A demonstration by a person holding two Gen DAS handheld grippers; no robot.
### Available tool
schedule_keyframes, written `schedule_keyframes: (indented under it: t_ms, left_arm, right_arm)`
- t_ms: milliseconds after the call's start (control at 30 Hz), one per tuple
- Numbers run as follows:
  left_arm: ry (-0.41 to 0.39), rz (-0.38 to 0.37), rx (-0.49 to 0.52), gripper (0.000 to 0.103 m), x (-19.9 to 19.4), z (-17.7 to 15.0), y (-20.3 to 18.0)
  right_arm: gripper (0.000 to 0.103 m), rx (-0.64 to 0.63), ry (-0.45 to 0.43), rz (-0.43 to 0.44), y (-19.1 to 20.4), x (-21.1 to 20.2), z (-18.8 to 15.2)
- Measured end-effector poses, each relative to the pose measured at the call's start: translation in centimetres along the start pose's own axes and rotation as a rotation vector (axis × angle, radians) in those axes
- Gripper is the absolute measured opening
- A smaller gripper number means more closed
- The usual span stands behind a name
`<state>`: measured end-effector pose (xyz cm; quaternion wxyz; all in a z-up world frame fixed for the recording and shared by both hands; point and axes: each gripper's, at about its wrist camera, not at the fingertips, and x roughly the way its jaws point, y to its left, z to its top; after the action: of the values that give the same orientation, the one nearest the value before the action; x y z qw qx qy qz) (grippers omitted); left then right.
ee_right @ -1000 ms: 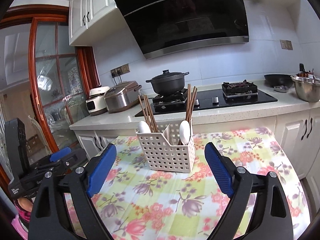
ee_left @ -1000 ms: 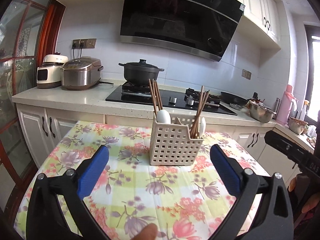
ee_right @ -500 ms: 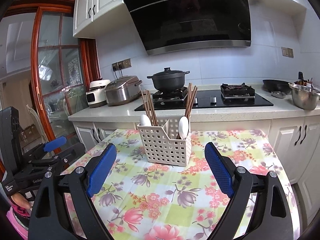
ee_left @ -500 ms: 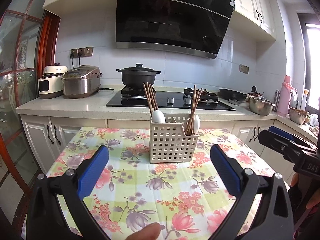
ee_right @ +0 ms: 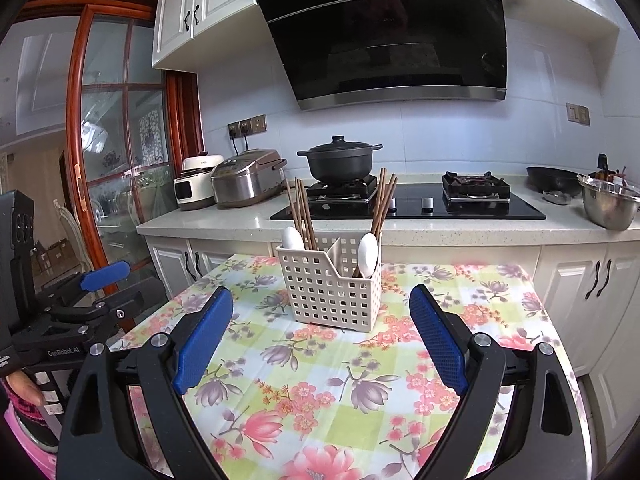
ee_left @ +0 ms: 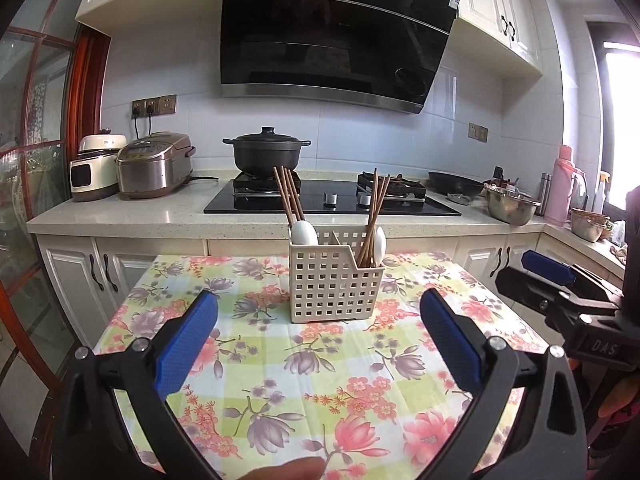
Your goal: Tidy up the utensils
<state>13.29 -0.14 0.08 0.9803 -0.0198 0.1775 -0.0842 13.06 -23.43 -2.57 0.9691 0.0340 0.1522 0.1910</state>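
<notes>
A cream perforated utensil basket (ee_left: 334, 286) stands upright on the floral tablecloth (ee_left: 304, 364); it also shows in the right wrist view (ee_right: 332, 290). Its left compartment holds brown chopsticks (ee_left: 289, 194) and a white spoon (ee_left: 304, 233). Its right compartment holds more chopsticks (ee_left: 376, 208) and a second white spoon (ee_right: 367, 254). My left gripper (ee_left: 318, 340) is open and empty, well short of the basket. My right gripper (ee_right: 320, 336) is open and empty, also short of the basket. Each gripper shows at the side of the other's view.
Behind the table runs a counter (ee_left: 160, 210) with a black pot (ee_left: 267, 152) on a gas hob, two rice cookers (ee_left: 154, 170), a steel bowl (ee_left: 512, 208) and a pink flask (ee_left: 562, 188). White cabinets sit below. A glass door (ee_right: 116, 168) is at the left.
Both grippers have drawn back from the basket and tilted up, so more table shows in front. The jaws stay open. The basket has not moved.
</notes>
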Motion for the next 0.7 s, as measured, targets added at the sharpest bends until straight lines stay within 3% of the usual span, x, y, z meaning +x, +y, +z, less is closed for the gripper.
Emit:
schedule_keyframes:
  t_ms: [700]
  left_arm:
    - [0.003, 0.027, -0.002, 0.098, -0.17, -0.14, 0.30]
  right_arm:
    - [0.085, -0.001, -0.001, 0.004, 0.09, -0.06, 0.05]
